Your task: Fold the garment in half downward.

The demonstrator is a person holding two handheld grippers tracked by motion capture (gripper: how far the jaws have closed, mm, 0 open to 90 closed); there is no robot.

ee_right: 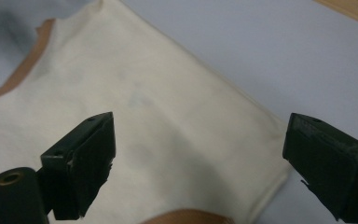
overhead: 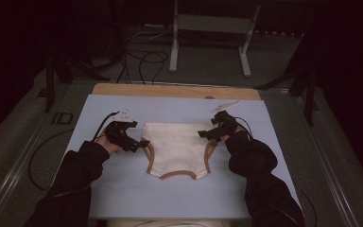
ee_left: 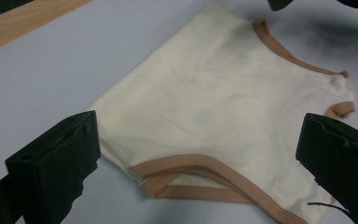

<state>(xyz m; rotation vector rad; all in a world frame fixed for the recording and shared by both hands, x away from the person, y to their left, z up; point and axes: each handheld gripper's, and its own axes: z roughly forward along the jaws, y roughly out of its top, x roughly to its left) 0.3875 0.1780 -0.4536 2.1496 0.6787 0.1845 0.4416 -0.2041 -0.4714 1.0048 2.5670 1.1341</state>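
No readable text, label, brand or number on any surface.

A table (overhead: 123,89) is seen at the centre of the high view, its wooden edge left bare along the top. Most of it is covered by a pale blue sheet (overhead: 123,189). A cream garment with tan trim (overhead: 177,146) is spread flat on the sheet, at mid-frame.
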